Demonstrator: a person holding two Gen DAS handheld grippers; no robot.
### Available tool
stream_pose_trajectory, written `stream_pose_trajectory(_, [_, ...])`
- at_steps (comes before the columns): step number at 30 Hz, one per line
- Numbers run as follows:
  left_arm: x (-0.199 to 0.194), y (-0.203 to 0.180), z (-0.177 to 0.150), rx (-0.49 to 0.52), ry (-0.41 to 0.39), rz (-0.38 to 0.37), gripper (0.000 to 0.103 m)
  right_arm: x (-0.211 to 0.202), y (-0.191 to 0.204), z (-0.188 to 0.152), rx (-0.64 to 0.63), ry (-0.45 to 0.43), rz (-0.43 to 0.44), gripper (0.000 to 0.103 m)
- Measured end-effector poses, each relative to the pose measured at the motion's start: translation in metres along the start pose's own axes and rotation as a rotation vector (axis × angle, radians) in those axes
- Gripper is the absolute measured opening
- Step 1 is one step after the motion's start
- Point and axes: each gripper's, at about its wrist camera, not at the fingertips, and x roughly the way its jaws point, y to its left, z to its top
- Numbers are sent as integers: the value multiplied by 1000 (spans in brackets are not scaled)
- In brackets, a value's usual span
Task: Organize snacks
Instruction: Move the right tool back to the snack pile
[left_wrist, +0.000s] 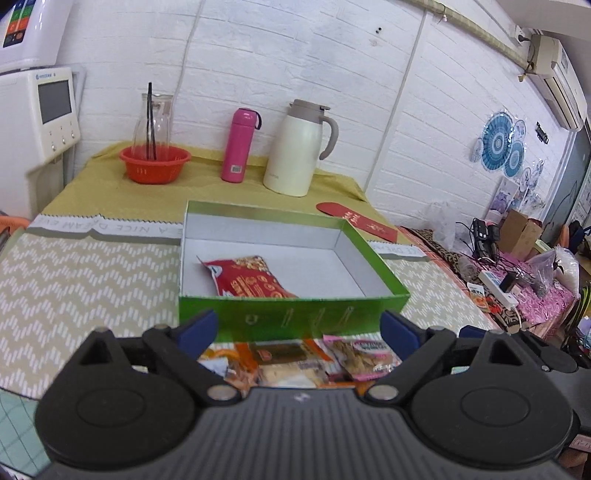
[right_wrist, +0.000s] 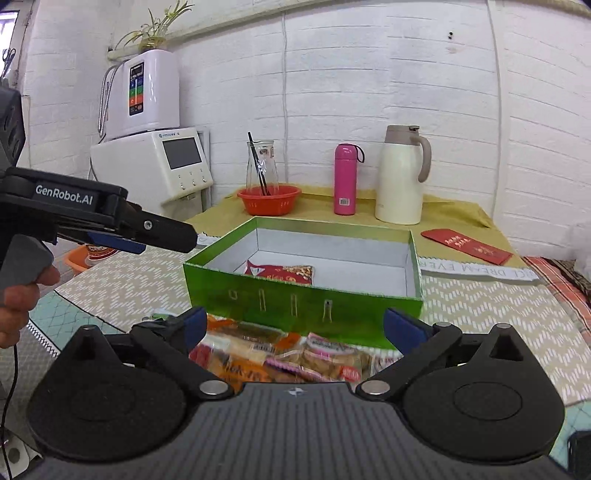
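The left gripper (left_wrist: 299, 328) stands wide, its blue-padded jaws spread with nothing between them, hovering in front of the near wall of the shallow green cardboard box with a white inside (left_wrist: 295, 317). The right gripper (right_wrist: 293, 326) is equally wide and empty, facing the same wall from the other side. One red snack packet printed with nuts (left_wrist: 245, 277) lies flat on the box floor, towards its near left corner. A loose heap of orange, pink and pale snack packets (left_wrist: 306, 360) rests on the zigzag-patterned tablecloth (left_wrist: 85, 280) just in front of the box, below both pairs of jaws. In the right wrist view a hand (right_wrist: 16, 299) grips the left gripper's handle at the left edge. Behind the box stand a red plastic basket (left_wrist: 155, 164), a pink flask (left_wrist: 238, 146) and a cream thermos jug (left_wrist: 297, 147)
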Motion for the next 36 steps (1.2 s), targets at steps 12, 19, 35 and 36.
stream_pose_trajectory(12, [-29,38,-97,-226,83,67,93,-3,7,-44,143,53,104,103])
stream_pose_trajectory(19, [-33,48,-101,-241,77,82,93,36,22,-37,126,112,81,103])
stream_pose_trajectory(35, [14,-8,-87,-48,103,-26,72,-14,-2,-67,104,142,56,81])
stream_pose_trajectory(36, [17,-11,-85,-33,112,-25,60,-12,1,-68,98,147,57,81])
